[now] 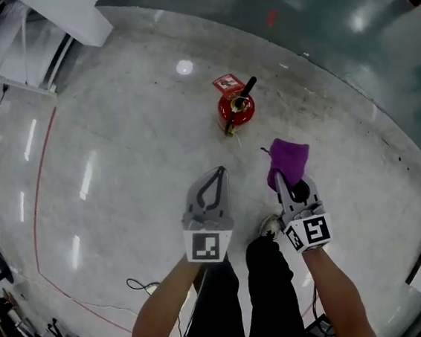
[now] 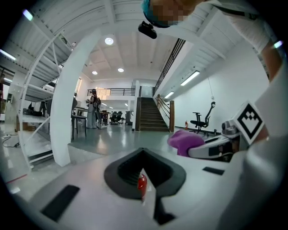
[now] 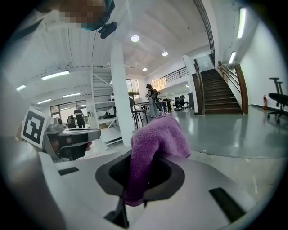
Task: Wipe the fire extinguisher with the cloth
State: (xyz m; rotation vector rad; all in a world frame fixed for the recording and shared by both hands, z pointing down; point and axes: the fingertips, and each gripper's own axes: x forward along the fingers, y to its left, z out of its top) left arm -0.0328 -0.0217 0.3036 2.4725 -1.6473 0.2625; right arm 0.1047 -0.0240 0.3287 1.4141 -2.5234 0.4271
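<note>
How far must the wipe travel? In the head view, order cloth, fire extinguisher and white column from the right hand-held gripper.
1. Purple cloth, pinched in the right hand-held gripper.
2. Fire extinguisher, ahead on the floor.
3. White column, far upper left.

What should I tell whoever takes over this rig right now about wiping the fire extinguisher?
Left gripper: fingers shut, nothing held.
Right gripper: fingers shut on the purple cloth, which bunches past the tips.
Fire extinguisher: upright on the floor ahead, apart from both grippers.
Done: cloth is in hand.
To do: bring the cloth to the extinguisher and wipe it.
</note>
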